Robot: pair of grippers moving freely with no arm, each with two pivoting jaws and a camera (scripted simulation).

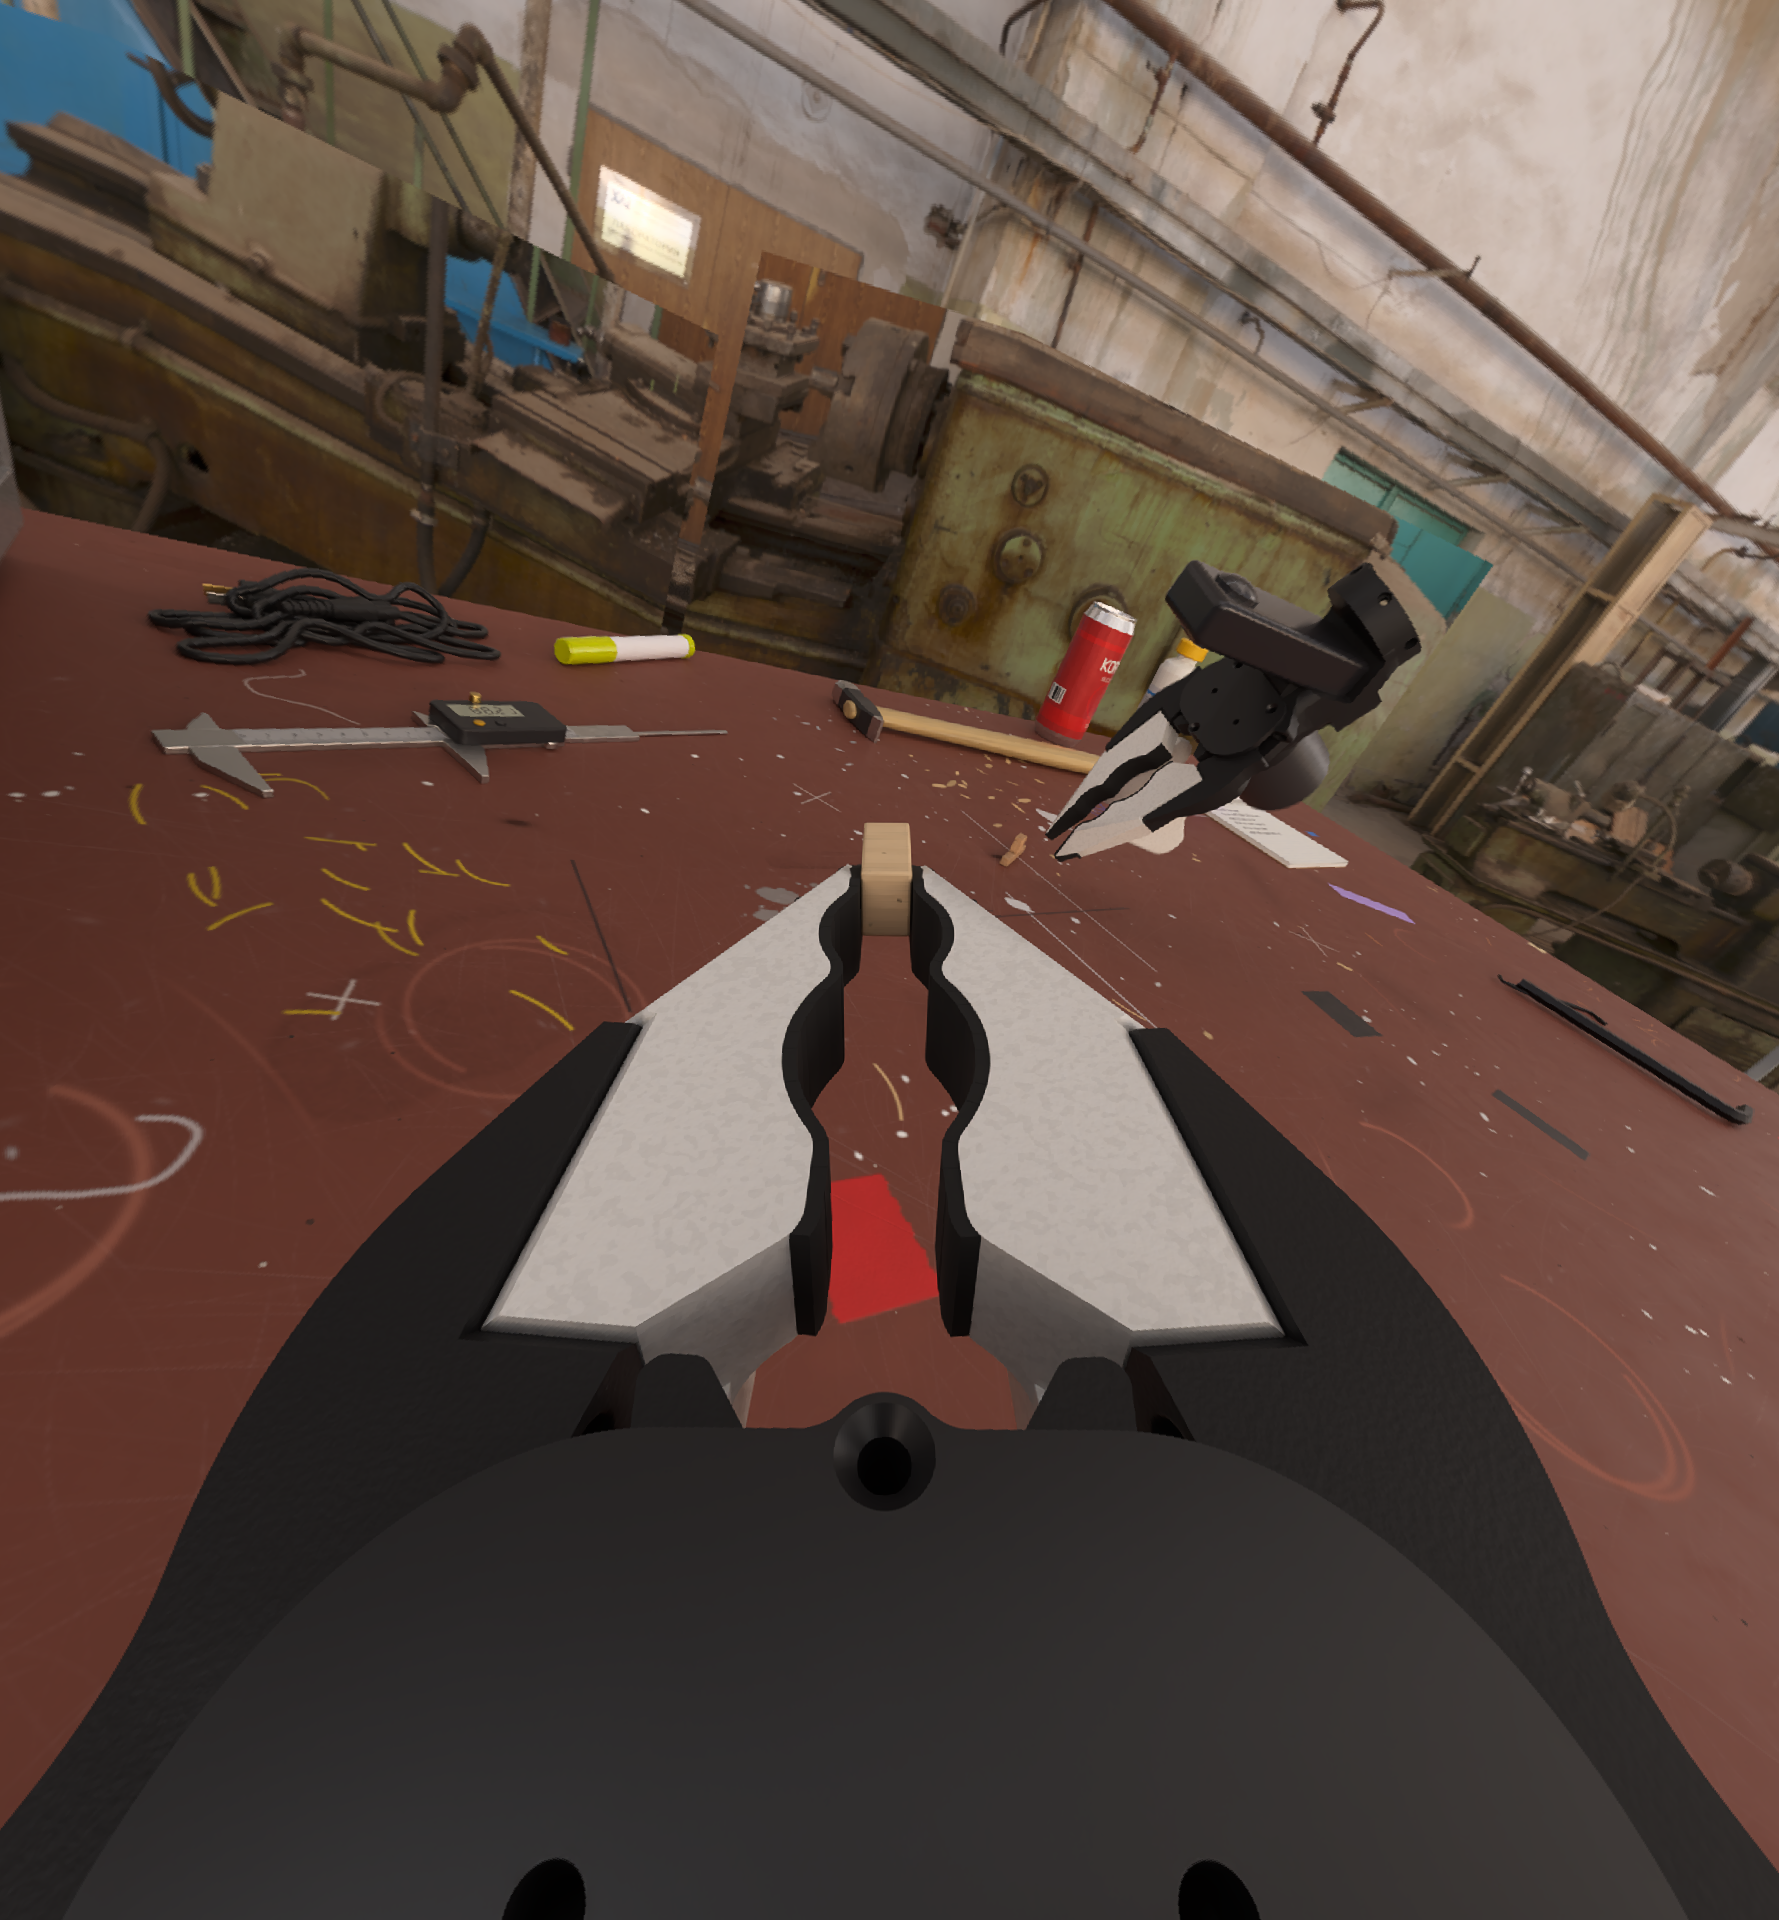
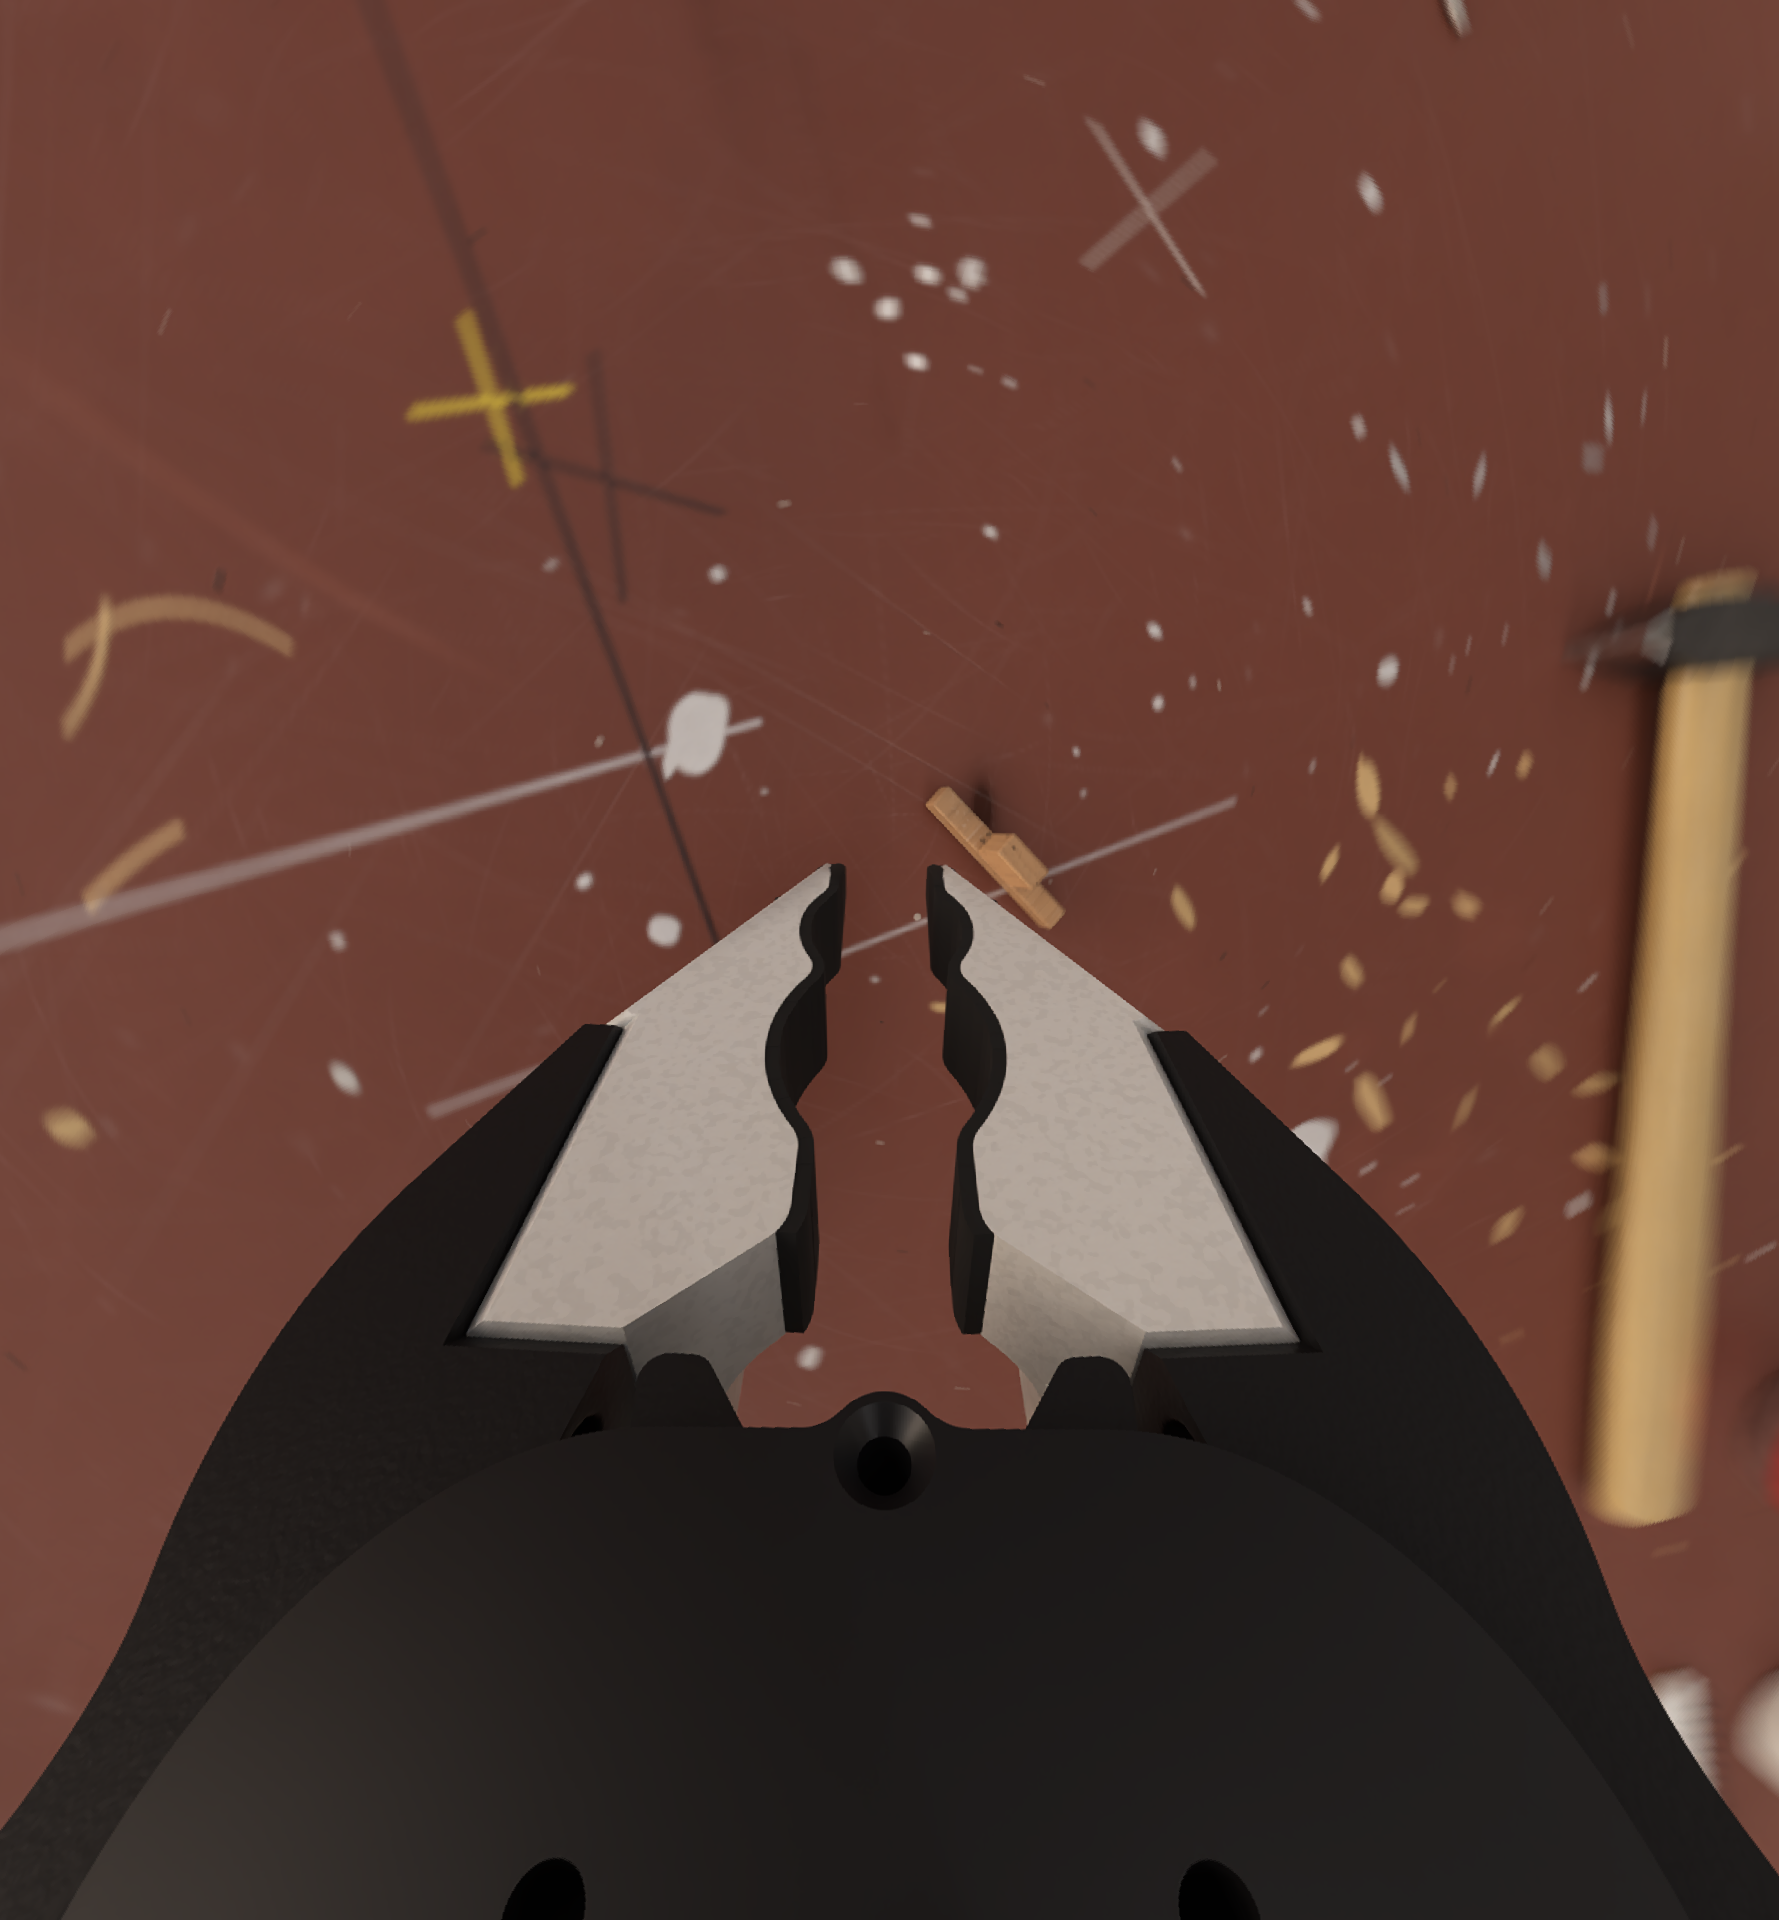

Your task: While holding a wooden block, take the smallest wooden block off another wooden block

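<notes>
Between the tips of the left gripper (image 1: 886, 883), in the left wrist view, a pale wooden block (image 1: 886, 879) is clamped and held clear above the brown table (image 1: 241, 1039). The hold looks secure at the tips only; judgement: this grip should simply be kept steady and level while the other tool works. Beyond the held block and to its right, the right gripper (image 1: 1061, 844) points down at the table, and a small stacked wooden pair (image 1: 1014, 849) lies on the table just beside its tips, on the side toward the held block. A hammer (image 1: 968, 736) lies farther back.

At the tips of the right gripper (image 2: 885, 883), in the right wrist view, the fingers stand narrowly apart and hold nothing. A thin long wooden block (image 2: 989, 857) lies on the table just right of the right fingertip (image 2: 942, 888), partly hidden by it; the smallest wooden block (image 2: 1015, 857) sits on top of it, near its middle. Judgement: the tool is offset to the left of its target. It should shift right to straddle the smallest block alone, then close gently and lift straight up, so the lower strip is not dragged.
</notes>
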